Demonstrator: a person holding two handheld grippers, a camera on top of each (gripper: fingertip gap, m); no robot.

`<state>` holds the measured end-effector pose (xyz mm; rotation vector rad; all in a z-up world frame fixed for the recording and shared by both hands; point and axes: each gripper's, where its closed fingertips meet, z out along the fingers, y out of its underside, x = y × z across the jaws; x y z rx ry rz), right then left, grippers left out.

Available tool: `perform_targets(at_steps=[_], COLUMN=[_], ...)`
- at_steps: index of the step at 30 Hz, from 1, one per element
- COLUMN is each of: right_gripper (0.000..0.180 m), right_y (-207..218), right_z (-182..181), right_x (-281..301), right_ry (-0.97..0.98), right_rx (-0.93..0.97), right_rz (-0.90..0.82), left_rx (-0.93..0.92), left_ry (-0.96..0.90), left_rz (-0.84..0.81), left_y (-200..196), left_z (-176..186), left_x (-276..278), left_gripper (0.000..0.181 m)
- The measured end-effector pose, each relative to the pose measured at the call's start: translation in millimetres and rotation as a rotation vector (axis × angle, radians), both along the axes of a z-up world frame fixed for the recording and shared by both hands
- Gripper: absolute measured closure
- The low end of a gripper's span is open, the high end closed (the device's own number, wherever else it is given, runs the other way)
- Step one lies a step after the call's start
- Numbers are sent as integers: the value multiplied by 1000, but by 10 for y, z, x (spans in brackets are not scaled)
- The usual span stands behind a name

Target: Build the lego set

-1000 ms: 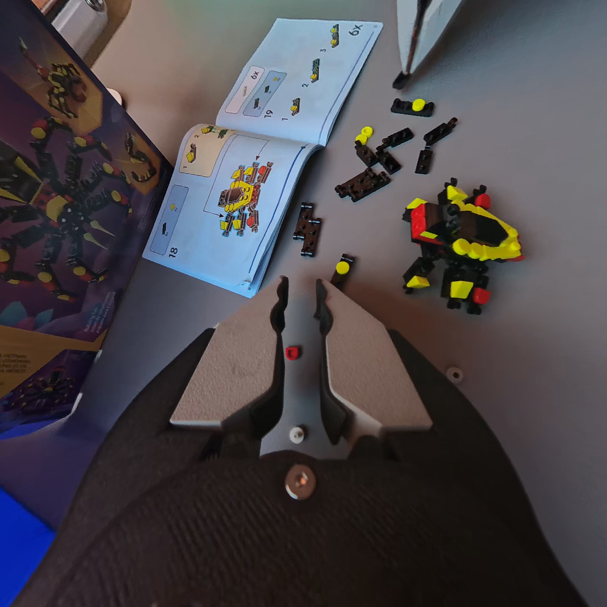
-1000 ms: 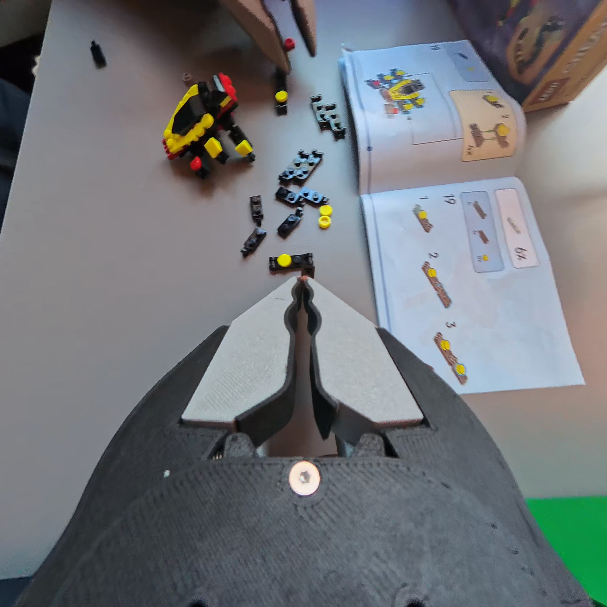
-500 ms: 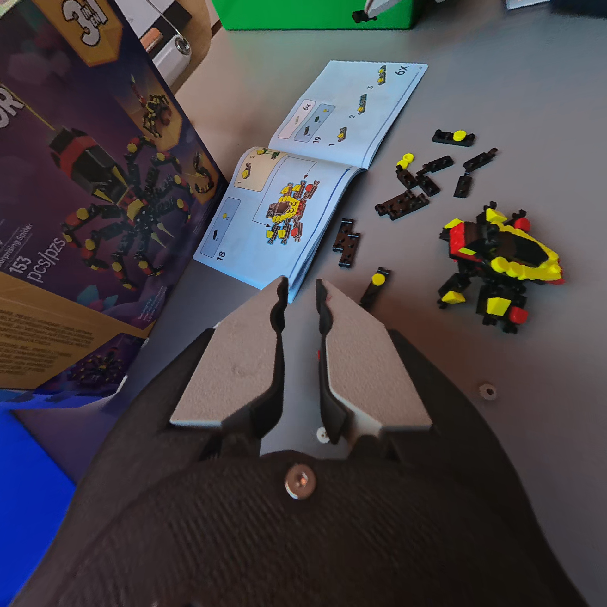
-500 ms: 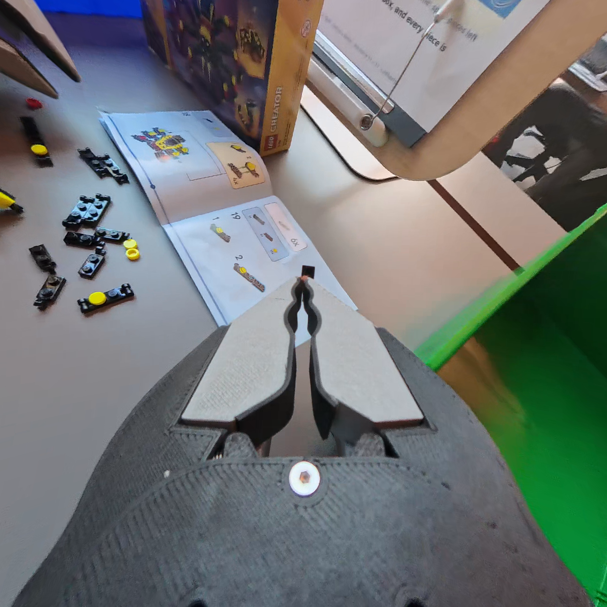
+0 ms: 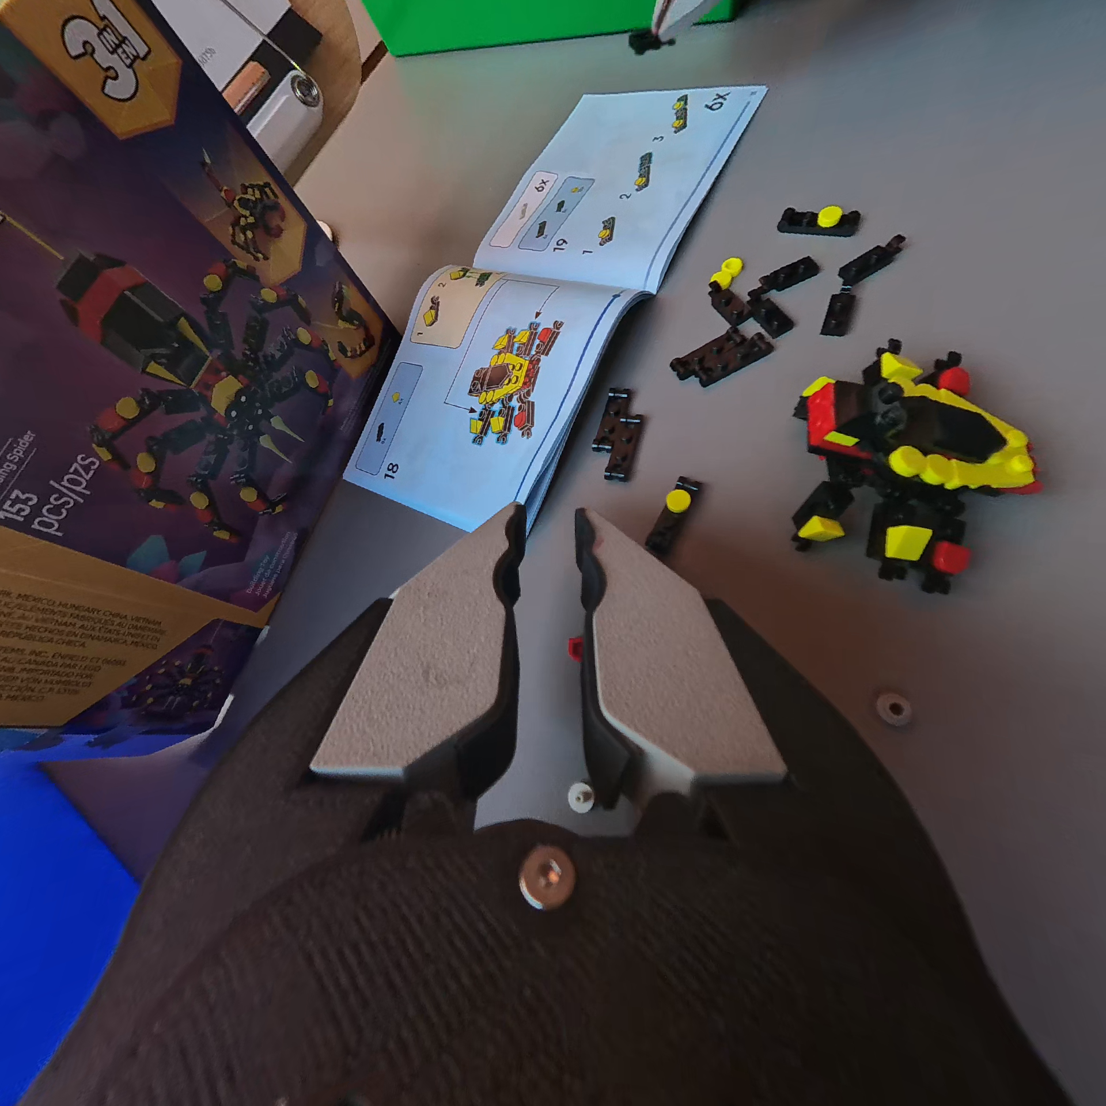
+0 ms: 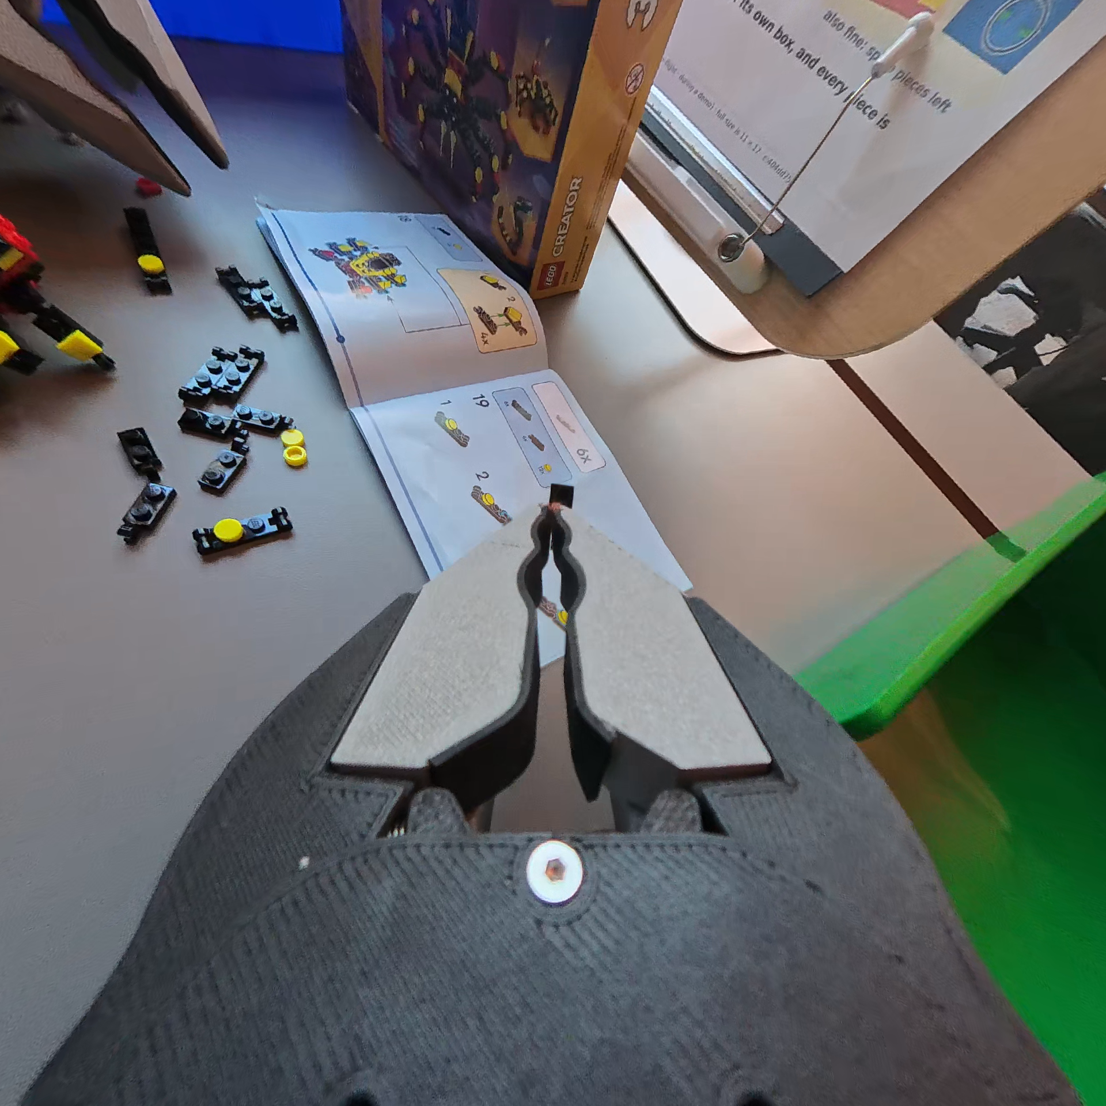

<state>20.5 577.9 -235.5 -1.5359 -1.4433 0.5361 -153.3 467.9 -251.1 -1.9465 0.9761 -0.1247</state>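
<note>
A part-built black, yellow and red model [image 5: 909, 455] stands on the grey table [image 5: 927, 149]. Loose black plates [image 5: 724, 353] and yellow round studs [image 5: 727, 269] lie left of it; they also show in the right wrist view [image 6: 221, 377]. My left gripper [image 5: 549, 517] is open and empty, above a small red piece [image 5: 576, 648] on the table. It shows at the top left of the right wrist view [image 6: 203, 173]. My right gripper [image 6: 550, 516] is shut on a small black piece [image 6: 561, 497], held over the open instruction booklet [image 6: 449, 389].
The set's purple box [image 5: 149, 359] stands left of the booklet [image 5: 538, 329]. A green bin [image 6: 987, 658] is at the right. A wooden board with a clipped paper [image 6: 838, 119] overhangs the table's far side. A black plate with a yellow stud [image 5: 673, 514] lies by my left fingertips. Tip to tip, the grippers are about 20 centimetres apart.
My right gripper, still shut on the small black piece, has swung away from the loose plates to over the booklet near the green bin. My left gripper has pulled back and up a little.
</note>
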Motion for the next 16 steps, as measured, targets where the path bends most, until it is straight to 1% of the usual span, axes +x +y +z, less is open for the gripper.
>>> perform_targets(at_steps=[7,12,16], right_gripper=[180,180,180], right_y=[90,192,190], right_z=[-61,-23,0], right_x=[31,102,99], right_ry=[-58,-42,-32], right_rx=[69,94,98], right_rz=[-62,-133,-157], left_rx=[12,26,32], left_ry=[8,6,-9], left_rz=[5,13,22], left_y=[9,27,41], left_z=[2,16,40], left_x=[-2,-10,-26], left_gripper=[167,168,169])
